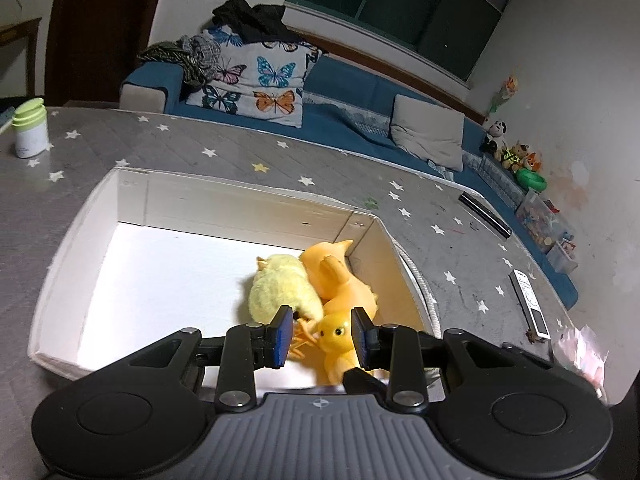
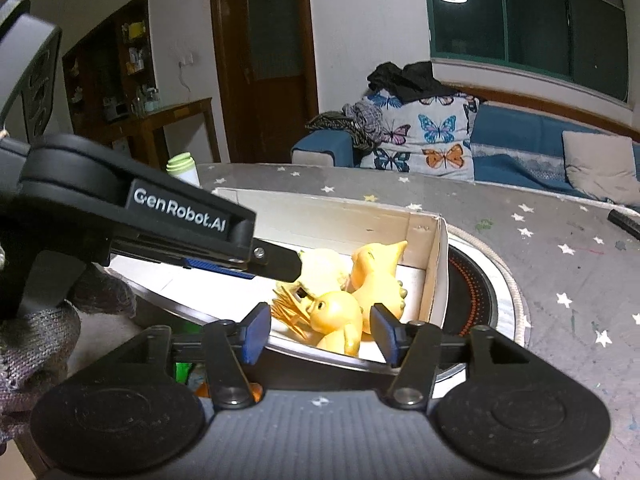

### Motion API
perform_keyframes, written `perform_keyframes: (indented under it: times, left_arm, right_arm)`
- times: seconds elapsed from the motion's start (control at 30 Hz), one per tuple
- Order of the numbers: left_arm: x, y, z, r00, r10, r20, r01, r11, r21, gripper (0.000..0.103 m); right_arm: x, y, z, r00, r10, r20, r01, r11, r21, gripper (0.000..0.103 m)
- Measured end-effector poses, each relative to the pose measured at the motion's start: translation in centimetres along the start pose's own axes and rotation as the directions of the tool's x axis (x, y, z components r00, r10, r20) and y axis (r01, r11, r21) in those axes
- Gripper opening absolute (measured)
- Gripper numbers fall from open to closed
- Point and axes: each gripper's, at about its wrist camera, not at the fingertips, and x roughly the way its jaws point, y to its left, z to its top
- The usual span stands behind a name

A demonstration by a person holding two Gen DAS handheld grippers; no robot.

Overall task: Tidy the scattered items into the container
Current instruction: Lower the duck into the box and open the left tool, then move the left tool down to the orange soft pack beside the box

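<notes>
Inside the white cardboard box [image 1: 248, 204], a fuzzy yellow chick [image 1: 282, 290] touches two orange rubber ducks [image 1: 340, 280]. Left gripper [image 1: 320, 336] gapes around the nearer duck's head, seemingly without contact. Right gripper [image 2: 316, 330] hangs released.

The white box [image 1: 100, 216] lies bare on its left, while three yellow toys [image 1: 332, 280] crowd its right corner.

L wrist cam sat close above the white box [image 1: 132, 196], looking down and fwd toward the sofa [image 1: 344, 92]. R wrist cam sat lower at the box's near edge, facing the same way. Both caught box, yellow toys [image 2: 340, 308] and sofa.
</notes>
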Motion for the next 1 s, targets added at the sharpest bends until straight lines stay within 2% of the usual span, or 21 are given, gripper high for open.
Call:
perform_keyframes:
  times: [0.37, 0.7, 1.0]
  left_arm:
    - [-2.2, 1.5, -2.7, 0.998, 0.062, 0.016, -0.062, 0.998, 0.014, 0.034]
    - [-4.0, 1.8, -4.4, 0.998, 0.059, 0.037, -0.06, 0.997, 0.04, 0.035]
    - [-2.9, 2.3, -5.8, 0.998, 0.056, -0.024, -0.055, 0.998, 0.033, 0.035]
  right_arm:
    - [-2.9, 1.9, -1.7, 0.999, 0.035, 0.035, -0.035, 0.999, -0.018, 0.084]
    - [-2.1, 3.7, -3.9, 0.997, 0.064, -0.034, -0.065, 0.997, -0.041, 0.084]
    - [-0.9, 5.0, -5.3, 0.993, 0.077, -0.091, -0.082, 0.995, -0.062, 0.084]
